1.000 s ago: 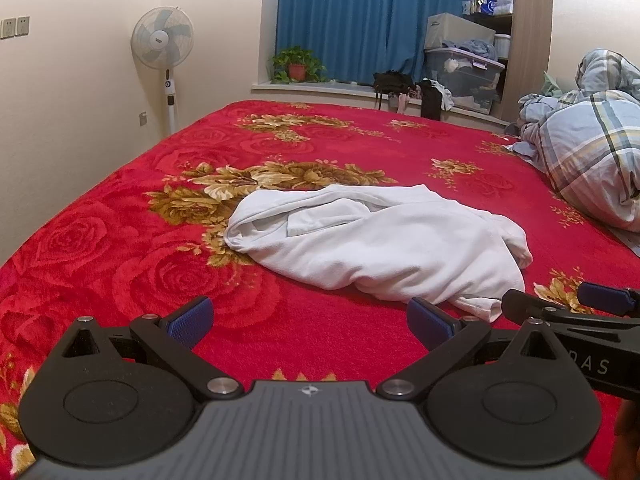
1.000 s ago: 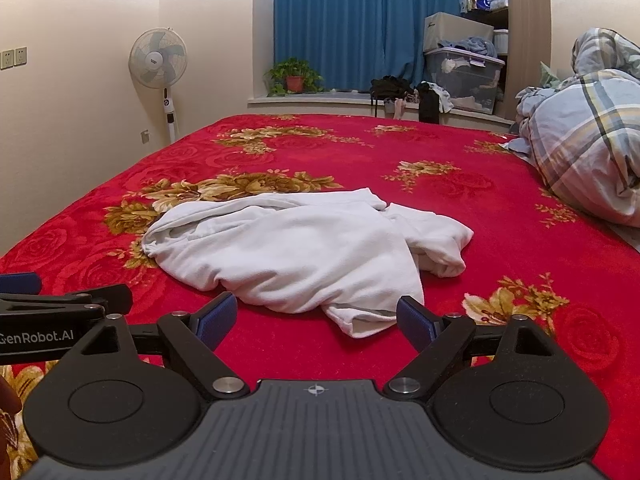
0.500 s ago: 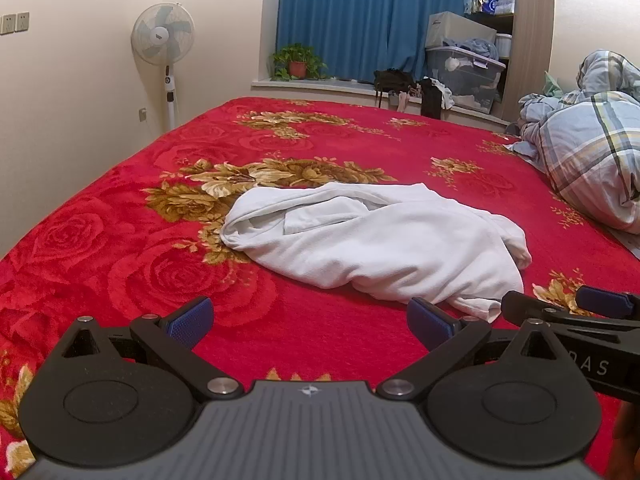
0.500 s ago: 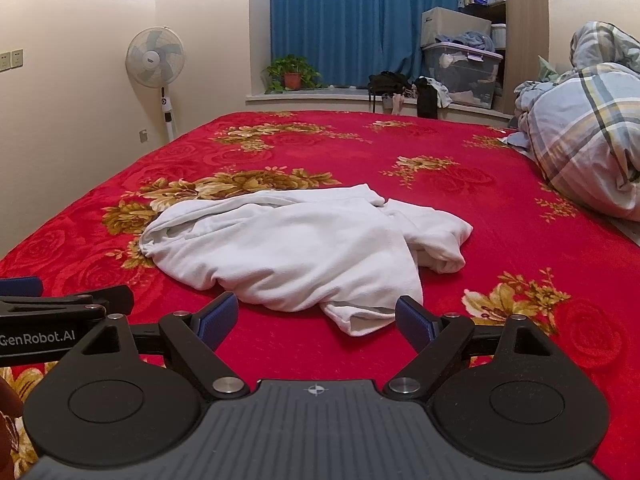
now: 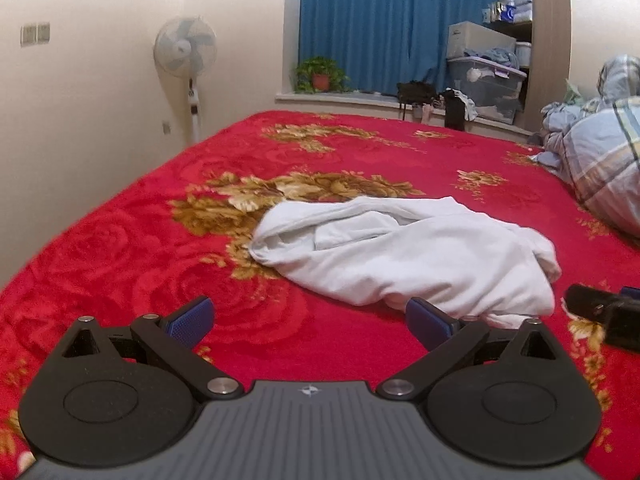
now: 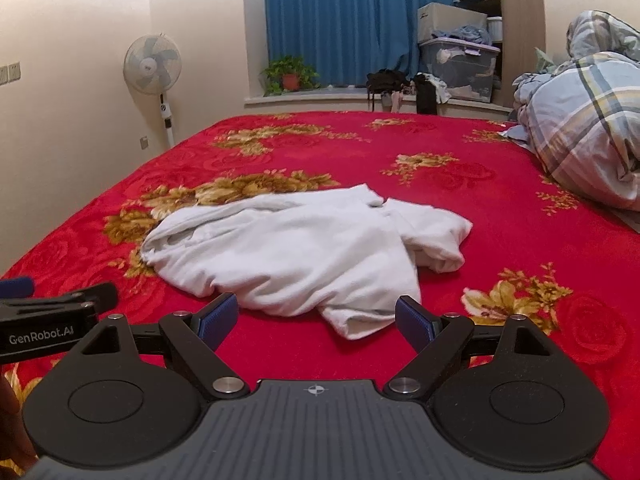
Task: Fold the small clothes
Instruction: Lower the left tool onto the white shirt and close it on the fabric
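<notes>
White garment, small and crumpled, lies in a loose heap near the middle of the red flowered bed cover, apart from the plaid quilt bunched at the bed's right edge. It is not yet spread flat: one end is rolled over on itself at the left, a lump sits at the right, and a narrow corner trails toward the camera. Nothing about it looks folded, so the task seems to be at its very start.

Both tools hover low just short of the cloth, angled down toward it. The right tool has its blue pads wide apart, though its jaws are closing a little; the trailing corner of the garment lies on the bed beyond the gap between them, and neither pad presses on it. The left tool is also spread wide and holds nothing, with its right pad close to the near hem.

Side by side like this, each tool faces one end of the near edge, which suits pinching two points and pulling the cloth out flat before any fold. A single-layer grip on that bunched corner may be hard to get.
</notes>
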`<state>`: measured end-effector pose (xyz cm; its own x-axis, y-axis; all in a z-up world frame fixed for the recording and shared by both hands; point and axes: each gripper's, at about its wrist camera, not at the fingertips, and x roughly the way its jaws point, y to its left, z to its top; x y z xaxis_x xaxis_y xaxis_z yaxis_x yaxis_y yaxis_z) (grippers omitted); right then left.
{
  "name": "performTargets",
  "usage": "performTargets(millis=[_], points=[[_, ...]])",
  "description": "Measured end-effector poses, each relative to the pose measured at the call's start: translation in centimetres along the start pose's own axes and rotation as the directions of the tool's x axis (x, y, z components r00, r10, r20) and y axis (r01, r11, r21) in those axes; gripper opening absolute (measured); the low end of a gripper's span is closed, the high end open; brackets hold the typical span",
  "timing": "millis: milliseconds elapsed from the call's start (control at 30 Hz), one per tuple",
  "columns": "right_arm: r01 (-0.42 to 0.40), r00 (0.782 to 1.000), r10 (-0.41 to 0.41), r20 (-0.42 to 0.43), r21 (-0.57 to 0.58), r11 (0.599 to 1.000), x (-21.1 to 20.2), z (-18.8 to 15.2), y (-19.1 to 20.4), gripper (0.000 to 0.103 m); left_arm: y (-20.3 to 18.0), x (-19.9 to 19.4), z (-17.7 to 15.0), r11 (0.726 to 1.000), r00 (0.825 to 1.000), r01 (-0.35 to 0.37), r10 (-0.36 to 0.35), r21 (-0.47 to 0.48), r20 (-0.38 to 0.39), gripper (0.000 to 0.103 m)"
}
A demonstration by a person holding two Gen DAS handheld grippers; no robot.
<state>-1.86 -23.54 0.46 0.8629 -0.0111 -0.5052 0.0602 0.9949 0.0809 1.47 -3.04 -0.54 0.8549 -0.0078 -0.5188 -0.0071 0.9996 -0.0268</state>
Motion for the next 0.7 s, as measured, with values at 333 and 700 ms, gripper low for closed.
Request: performTargets(millis=[333, 700], points=[[-0.012, 1.000, 0.010, 0.020, 0.107, 0.994, -0.6, 1.1, -5.6, 0.059, -2.7, 7.7, 3.2, 0.998, 0.999, 0.020, -0.017, 0.062, -0.049, 0.083], [0.021, 0.987, -0.040, 0.157, 0.124, 0.992, -5.0, 3.1, -16.5, 0.075, -6.7, 14.0, 7.5, 0.999, 1.000, 0.020, -0.020, 0.034, 0.008, 0.086]])
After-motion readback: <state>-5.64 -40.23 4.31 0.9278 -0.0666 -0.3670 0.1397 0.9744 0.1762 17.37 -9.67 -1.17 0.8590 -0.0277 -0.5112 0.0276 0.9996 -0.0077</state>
